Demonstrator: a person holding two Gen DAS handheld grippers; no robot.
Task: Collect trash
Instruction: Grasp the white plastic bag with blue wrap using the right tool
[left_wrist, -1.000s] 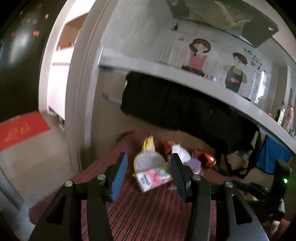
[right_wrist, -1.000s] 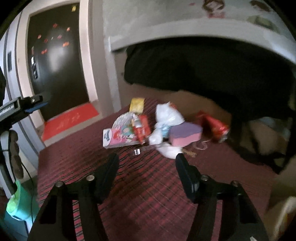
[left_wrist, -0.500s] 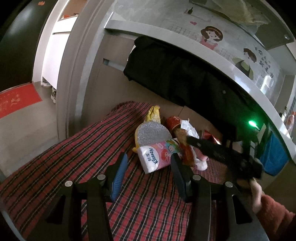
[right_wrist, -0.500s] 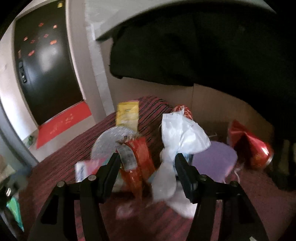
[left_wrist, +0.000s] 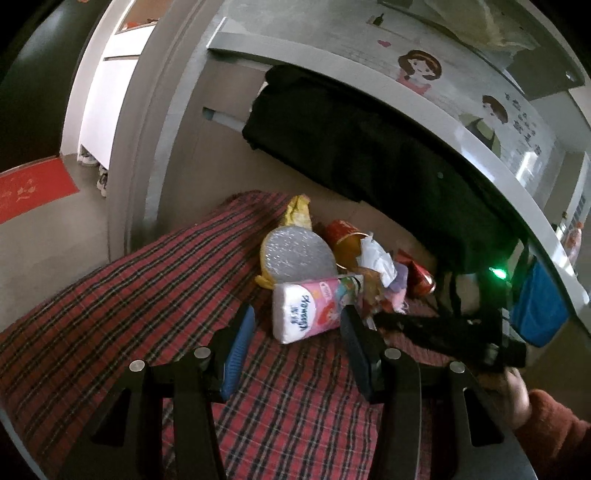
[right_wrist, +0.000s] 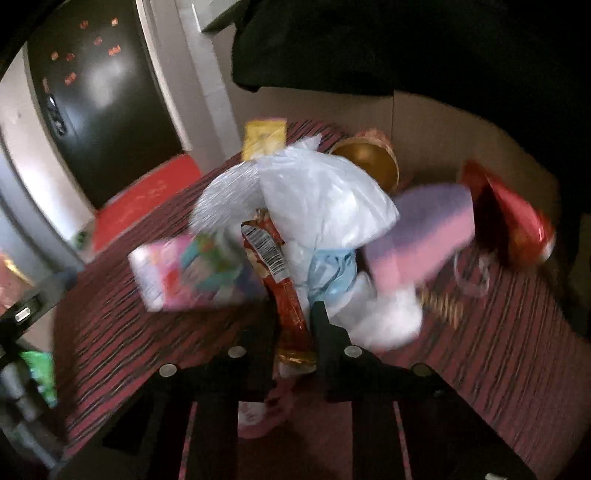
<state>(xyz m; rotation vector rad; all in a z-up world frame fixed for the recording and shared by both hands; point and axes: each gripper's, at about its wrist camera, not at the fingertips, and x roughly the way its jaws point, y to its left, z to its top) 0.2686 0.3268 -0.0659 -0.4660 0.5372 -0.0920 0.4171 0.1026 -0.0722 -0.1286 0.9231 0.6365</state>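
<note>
1 plaid surface (left_wrist: 110, 314), trash heaped at its far end | 1 white plastic bag (right_wrist: 325, 199) | 1 pink tissue pack (left_wrist: 306, 310) | 1 red wrapper (right_wrist: 284, 288), pinched by right tongs (right_wrist: 293, 317), just closed | left tongs (left_wrist: 295, 343) spread, holding nothing, just short of tissue pack

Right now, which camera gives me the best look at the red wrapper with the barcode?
The right wrist view: the red wrapper runs up between the right gripper fingers, which have just closed on it, barcode facing the lens, though blurred. The left wrist view shows only a sliver, largely hidden behind the pink tissue pack.
</note>
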